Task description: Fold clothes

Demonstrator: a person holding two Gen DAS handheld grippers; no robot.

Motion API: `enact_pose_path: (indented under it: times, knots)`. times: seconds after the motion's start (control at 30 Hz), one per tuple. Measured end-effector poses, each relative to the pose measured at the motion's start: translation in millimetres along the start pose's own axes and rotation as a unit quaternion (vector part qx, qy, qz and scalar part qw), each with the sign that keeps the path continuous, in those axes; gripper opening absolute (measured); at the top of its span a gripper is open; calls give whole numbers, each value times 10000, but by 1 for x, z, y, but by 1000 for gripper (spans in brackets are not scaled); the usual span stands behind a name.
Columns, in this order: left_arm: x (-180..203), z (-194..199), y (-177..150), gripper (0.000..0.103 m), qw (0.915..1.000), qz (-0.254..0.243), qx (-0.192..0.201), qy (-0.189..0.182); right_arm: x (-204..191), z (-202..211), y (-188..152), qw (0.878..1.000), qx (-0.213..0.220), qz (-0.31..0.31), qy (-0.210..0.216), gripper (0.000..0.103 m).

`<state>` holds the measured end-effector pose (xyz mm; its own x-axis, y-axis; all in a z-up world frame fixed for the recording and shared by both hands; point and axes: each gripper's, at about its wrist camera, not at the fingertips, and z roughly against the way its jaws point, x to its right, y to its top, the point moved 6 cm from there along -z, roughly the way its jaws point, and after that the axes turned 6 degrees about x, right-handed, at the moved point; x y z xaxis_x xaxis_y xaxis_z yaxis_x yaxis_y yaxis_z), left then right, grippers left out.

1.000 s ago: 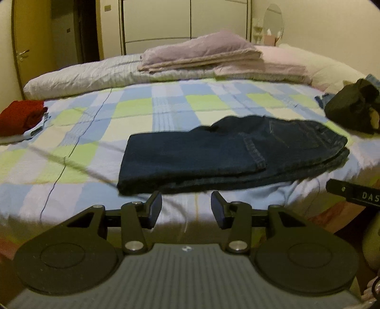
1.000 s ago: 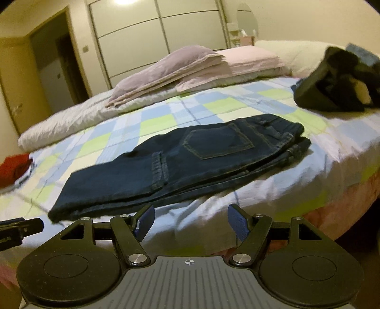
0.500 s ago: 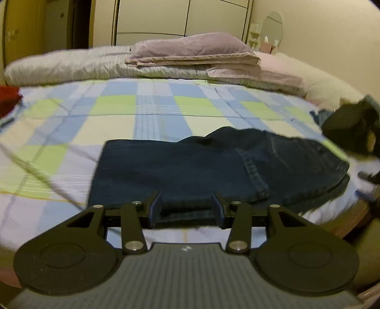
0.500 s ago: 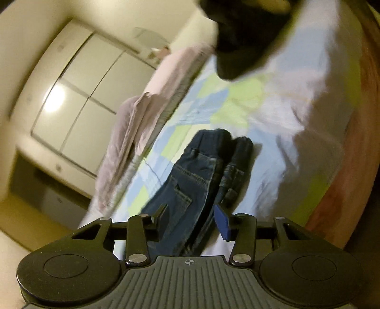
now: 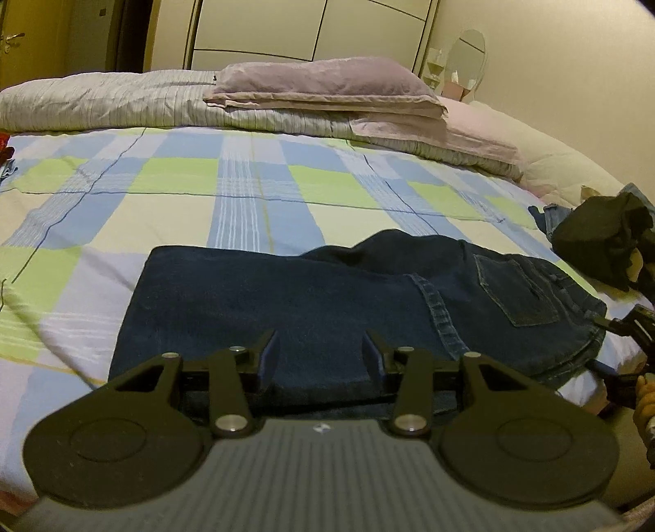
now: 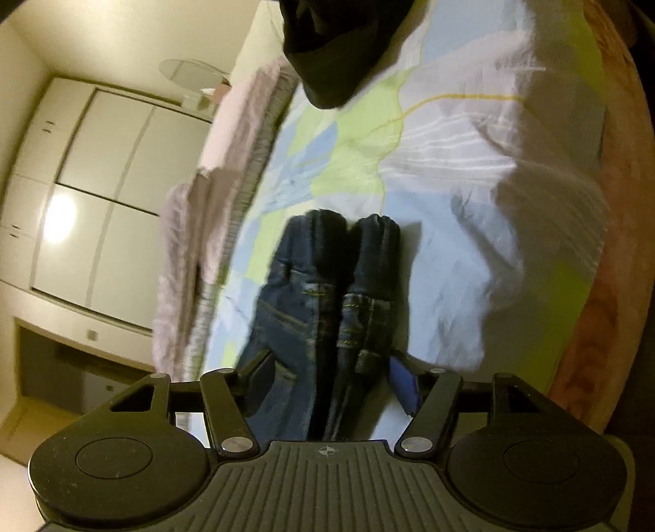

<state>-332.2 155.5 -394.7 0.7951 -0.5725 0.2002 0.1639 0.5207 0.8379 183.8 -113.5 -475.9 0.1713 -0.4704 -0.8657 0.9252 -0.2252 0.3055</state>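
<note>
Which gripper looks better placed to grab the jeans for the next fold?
Probably the right gripper. It is rolled sideways with the stacked waist end of the jeans between its opening jaws. The left gripper only hovers flat over the jeans' near long edge, jaws closing with nothing visibly pinched.

A bed with a checked blue, green and white sheet [image 5: 254, 192] fills the frame's middle; a striped quilt [image 5: 102, 106] lies along its upper left; white wardrobe doors [image 5: 311, 28] stand at top centre; an oval mirror [image 5: 470, 53] at upper right.
</note>
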Motion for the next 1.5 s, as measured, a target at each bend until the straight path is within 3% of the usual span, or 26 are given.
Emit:
enact_pose_path:
  times: [0.07, 0.1, 0.13, 0.2, 0.33, 0.4, 0.43, 0.47, 0.53, 0.6, 0.67, 0.7, 0.83, 0.97, 1.07, 1.13, 1.2, 1.23, 1.37, 1.43, 1.5]
  knots:
    - [-11, -6, -3, 39, 9999, 12, 31, 149, -2, -6, -4, 9999, -5, 86, -97, 57]
    - [-16, -9, -4, 39, 9997, 17, 47, 224, -5, -7, -5, 9995, 3, 235, -209, 39]
    - [-22, -13, -7, 38, 9995, 17, 34, 317, -7, -6, -6, 9987, 32, 411, -288, 35]
    - [-33, -23, -16, 29, 9987, 2, -152, 490, -12, -6, -10, 9961, 90, 757, -444, 36]
    - [-44, -23, -19, 29, 9987, 199, -210, 421, -10, -5, -15, 9957, 109, 773, -506, 47]
    - [-48, -19, -16, 29, 9985, 375, -191, 342, -11, -7, -16, 9961, 83, 692, -549, 47]
    - [-53, -16, -15, 29, 9980, 531, -176, 290, -12, -8, -16, 9961, 71, 660, -578, 45]
    - [-58, -13, -14, 29, 9973, 677, -159, 253, -17, -8, -17, 9930, 93, 870, -793, 23]
    - [-68, -3, -11, 29, 9957, 860, -95, 342, -34, -12, -23, 9791, 230, 1679, -1129, 20]
    - [-83, 11, -9, 29, 9935, 1057, 21, 431, -63, -11, -41, 9399, 630, 3061, -1379, 15]
    - [-97, 24, -7, 29, 9907, 1253, 137, 520, -101, -10, -69, 8772, 1132, 4434, -1455, 13]
    - [-104, 31, -6, 29, 9890, 1350, 194, 565, -119, -10, -82, 8530, 1323, 4860, -1371, 12]
    - [-135, 56, -9, 29, 9802, 1843, 383, 611, -194, -8, -148, 7710, 1745, 6104, -499, 11]
    - [-159, 70, -16, 29, 9722, 2204, 467, 641, -238, -3, -250, 6694, 1768, 7182, 690, 11]
    - [-172, 76, -25, 29, 9677, 2396, 426, 656, -240, 0, -337, 5915, 1462, 7771, 1575, 13]
    - [-180, 80, -32, 29, 9645, 2529, 388, 648, -215, -8, -391, 5377, 686, 8207, 1807, 20]
    - [-183, 83, -37, 29, 9625, 2625, 342, 584, -183, -16, -434, 4853, -13, 8558, 1791, 50]
    - [-185, 84, -39, 29, 9616, 2669, 320, 549, -166, -20, -449, 4622, -311, 8703, 1676, 57]
    - [-182, 82, -42, 29, 9599, 2776, 263, 294, -158, -2, -434, 4850, -96, 8588, 1649, 58]
    - [-178, 79, -39, 31, 9554, 2940, 279, 35, -166, 1, -408, 5296, -58, 8335, 1573, 58]
    - [-175, 74, -34, 33, 9488, 3137, 299, -239, -171, 1, -375, 5858, 23, 7988, 1371, 58]
